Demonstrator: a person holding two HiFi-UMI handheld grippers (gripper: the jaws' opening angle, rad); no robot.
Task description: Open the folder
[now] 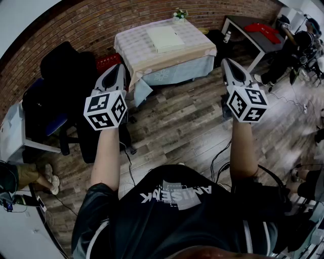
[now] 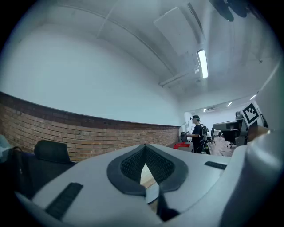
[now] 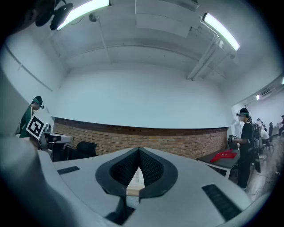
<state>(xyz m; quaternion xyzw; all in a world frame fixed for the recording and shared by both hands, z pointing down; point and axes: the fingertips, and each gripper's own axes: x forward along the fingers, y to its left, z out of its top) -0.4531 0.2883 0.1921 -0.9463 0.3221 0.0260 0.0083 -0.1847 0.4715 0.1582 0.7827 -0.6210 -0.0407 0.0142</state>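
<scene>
A pale, closed folder lies flat on a small table with a light cloth, well ahead of me across the wood floor. Both grippers are held level in the air, short of the table and apart from the folder. My left gripper points toward the table's left corner, and its jaws are shut with nothing between them. My right gripper hovers to the right of the table, also shut and empty. Past each pair of closed jaws only the brick wall and the ceiling show.
A small flower pot stands at the table's far edge. A black office chair and a red crate sit left of the table. At the right are a grey table with a red item and a person. Cables lie across the floor.
</scene>
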